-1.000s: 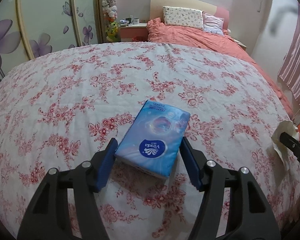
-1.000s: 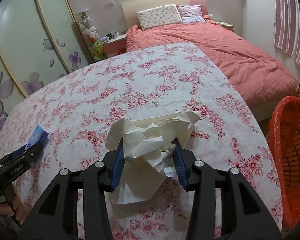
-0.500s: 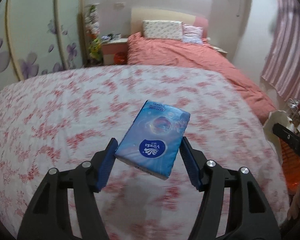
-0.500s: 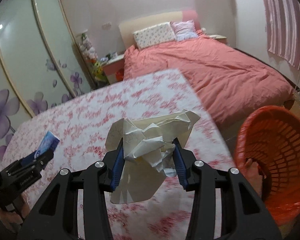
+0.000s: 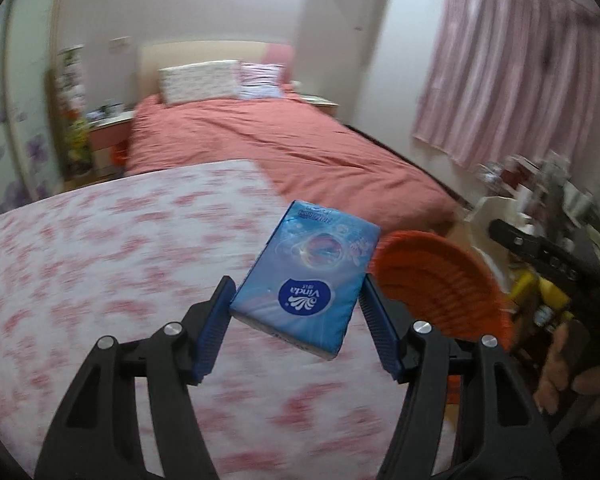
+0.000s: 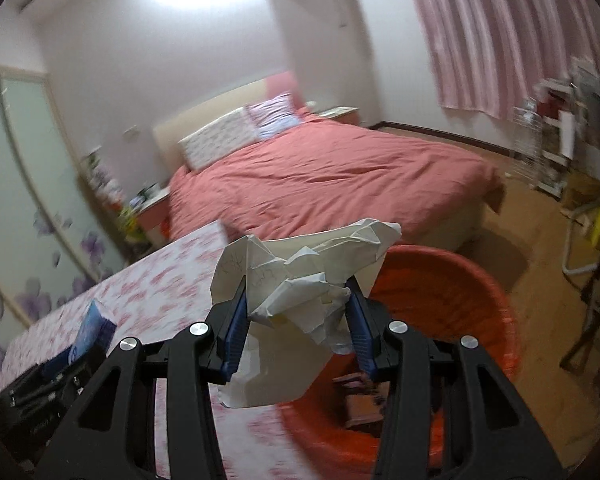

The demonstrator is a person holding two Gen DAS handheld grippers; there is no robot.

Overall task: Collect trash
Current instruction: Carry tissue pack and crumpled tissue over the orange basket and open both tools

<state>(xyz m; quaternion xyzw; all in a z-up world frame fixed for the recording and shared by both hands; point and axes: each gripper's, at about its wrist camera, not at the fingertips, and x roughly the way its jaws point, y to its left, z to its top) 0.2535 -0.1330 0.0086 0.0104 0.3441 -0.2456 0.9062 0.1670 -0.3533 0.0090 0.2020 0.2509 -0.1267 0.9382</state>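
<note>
My left gripper [image 5: 298,320] is shut on a blue Vinda tissue pack [image 5: 306,276] and holds it in the air above the floral bedspread [image 5: 100,280], near its right edge. My right gripper [image 6: 296,324] is shut on a crumpled white paper [image 6: 300,284] and holds it over the rim of an orange plastic basket [image 6: 460,300]. The basket also shows in the left wrist view [image 5: 440,280], just right of the tissue pack. The left gripper with the pack shows at the lower left of the right wrist view [image 6: 92,332].
A bed with a salmon duvet [image 6: 332,176] stands beyond. Pink curtains [image 5: 500,80] hang at the right. A cluttered shelf [image 5: 540,192] and a wooden floor [image 6: 540,240] lie to the right. A wardrobe with flower doors [image 6: 28,200] is on the left.
Both grippers have swung to the right, away from the floral bedspread and towards the orange basket. The right gripper with the paper is now over the basket's rim. Both grips are unchanged.
</note>
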